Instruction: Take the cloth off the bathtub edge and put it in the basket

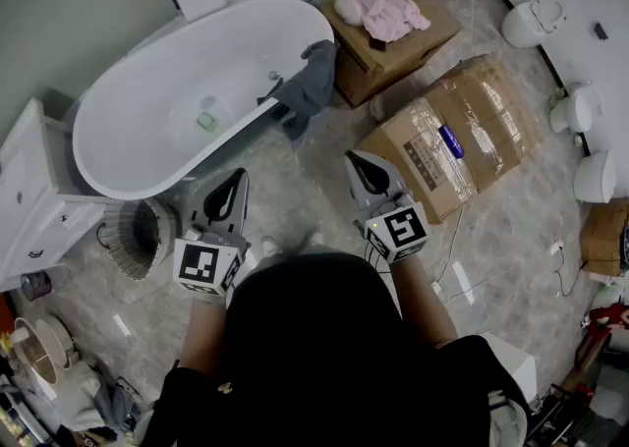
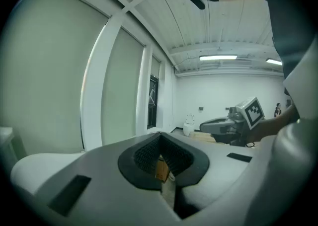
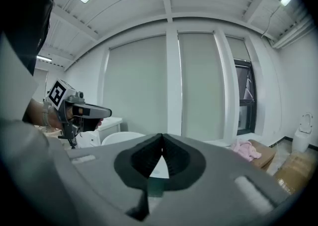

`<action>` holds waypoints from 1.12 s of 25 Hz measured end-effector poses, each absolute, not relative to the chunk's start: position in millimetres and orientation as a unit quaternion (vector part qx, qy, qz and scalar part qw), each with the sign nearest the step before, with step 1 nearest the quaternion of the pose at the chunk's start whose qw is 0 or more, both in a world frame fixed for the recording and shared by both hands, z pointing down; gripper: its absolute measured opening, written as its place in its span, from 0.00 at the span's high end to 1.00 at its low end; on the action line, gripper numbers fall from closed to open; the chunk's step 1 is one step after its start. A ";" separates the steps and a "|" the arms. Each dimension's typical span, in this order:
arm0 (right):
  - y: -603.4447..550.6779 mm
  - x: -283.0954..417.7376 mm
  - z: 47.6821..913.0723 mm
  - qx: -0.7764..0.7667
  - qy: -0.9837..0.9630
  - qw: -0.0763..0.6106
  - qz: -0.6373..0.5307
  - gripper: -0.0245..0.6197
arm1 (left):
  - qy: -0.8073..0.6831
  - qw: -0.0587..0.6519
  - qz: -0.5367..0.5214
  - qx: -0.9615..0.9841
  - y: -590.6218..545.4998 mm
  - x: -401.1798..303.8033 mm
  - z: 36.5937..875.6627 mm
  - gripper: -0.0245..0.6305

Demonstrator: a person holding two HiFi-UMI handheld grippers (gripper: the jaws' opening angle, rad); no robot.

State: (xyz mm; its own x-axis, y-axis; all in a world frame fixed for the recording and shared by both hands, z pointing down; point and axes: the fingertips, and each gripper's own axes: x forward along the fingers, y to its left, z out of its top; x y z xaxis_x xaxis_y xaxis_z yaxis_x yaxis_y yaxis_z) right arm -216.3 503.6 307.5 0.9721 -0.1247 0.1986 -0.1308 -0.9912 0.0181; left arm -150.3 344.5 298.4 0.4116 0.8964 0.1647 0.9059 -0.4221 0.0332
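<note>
Tiled bathroom floor. The grey cloth [image 1: 313, 80] hangs on the bathtub [image 1: 118, 180] edge at twelve o'clock, the basket [image 1: 138, 236] at nine. The left tool [image 1: 234, 182] and right tool [image 1: 358, 162] are both closed, empty; best open the right wide first.

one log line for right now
stage: not started | cloth: draped on tub edge | basket: floor by tub | left gripper: shut, empty | right gripper: shut, empty
</note>
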 end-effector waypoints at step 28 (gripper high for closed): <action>586.6 -130.8 355.7 0.988 -0.091 0.004 0.121 0.97 | -0.522 0.043 -0.115 -0.844 427.7 -67.3 341.0 0.94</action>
State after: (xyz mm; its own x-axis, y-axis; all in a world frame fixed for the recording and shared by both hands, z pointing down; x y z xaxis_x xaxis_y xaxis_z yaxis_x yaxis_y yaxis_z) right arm -130.8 586.6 355.7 0.9541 -0.1788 0.2403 -0.1805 -0.9835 -0.0150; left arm -67.3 427.7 341.0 0.4285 0.8713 0.2393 0.8909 -0.4516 0.0487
